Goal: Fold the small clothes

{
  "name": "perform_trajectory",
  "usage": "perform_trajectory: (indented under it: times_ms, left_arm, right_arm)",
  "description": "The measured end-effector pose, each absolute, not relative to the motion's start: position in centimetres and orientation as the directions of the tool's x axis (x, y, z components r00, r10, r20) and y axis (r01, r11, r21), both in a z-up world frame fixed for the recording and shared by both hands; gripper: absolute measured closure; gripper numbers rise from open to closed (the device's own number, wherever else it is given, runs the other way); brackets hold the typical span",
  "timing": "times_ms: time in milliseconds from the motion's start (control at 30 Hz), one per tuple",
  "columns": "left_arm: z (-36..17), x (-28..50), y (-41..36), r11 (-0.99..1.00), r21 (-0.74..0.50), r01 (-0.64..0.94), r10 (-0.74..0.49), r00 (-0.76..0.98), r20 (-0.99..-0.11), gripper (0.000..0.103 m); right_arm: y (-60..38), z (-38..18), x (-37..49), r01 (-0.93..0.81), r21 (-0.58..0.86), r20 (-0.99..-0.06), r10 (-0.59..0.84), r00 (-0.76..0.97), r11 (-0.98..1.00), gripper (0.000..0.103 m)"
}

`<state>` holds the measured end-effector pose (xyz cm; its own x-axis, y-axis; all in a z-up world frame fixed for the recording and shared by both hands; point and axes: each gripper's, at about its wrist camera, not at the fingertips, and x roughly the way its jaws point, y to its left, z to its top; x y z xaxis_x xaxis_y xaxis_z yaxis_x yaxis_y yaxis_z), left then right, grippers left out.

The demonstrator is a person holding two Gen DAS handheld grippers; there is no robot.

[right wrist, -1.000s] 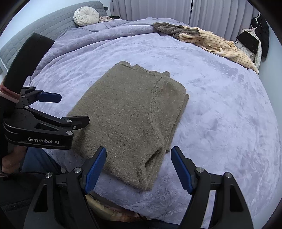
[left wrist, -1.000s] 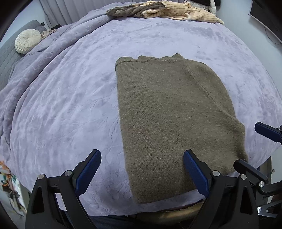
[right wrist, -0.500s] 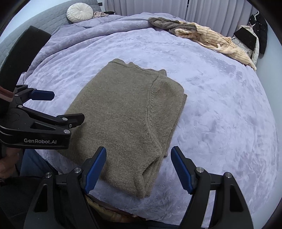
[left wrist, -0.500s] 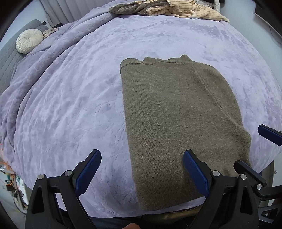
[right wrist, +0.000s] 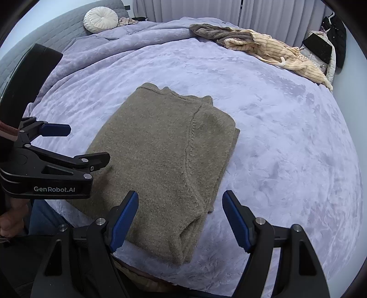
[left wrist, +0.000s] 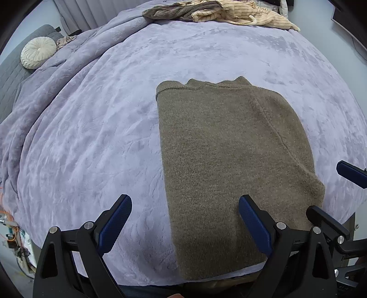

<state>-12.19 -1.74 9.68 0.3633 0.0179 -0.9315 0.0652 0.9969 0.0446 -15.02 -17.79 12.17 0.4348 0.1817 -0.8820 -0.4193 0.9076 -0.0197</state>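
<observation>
From my left wrist view, my left tool (left wrist: 183, 224) is hanging wide open over the near edge of the bed (left wrist: 96, 142), gripping nothing; one blue pad is over the bare blanket, the other over the near part of the olive sweater (left wrist: 229, 172). Compared with a second ago, the sweater is sitting a little lower and closer in the view, while its outline and folds are looking the same. I am judging that I am only easing nearer to its near hem and that no new fold is under way yet. The sweater is lying flat near the bed's near edge, folded lengthwise into a long panel, with its ribbed neckline at the far end and a seam running down the right side. More clothes (left wrist: 218, 11) are waiting in a heap at the far side of the bed.

From my right wrist view, my right tool (right wrist: 181, 220) is also standing wide open and empty, straddling the sweater's (right wrist: 165, 160) near right corner without touching it. Here too the framing is shifting slightly while the garment is staying put. Its right edge is showing stacked layers, thick and soft, so I am expecting a bulky grab. My left tool (right wrist: 75, 146) is hovering open at the sweater's left side.
</observation>
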Motion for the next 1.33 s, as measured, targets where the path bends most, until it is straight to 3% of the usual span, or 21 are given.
perform_trajectory:
  times_ms: [1333]
  left_arm:
    - [10.6,-13.2,-2.0,0.998,0.015,0.055,-0.007,0.387,-0.922,0.008]
  right_arm:
    - [-17.8,12.7,-15.7,-0.423,-0.019,-0.870,0.193,0.453,0.906,0.025]
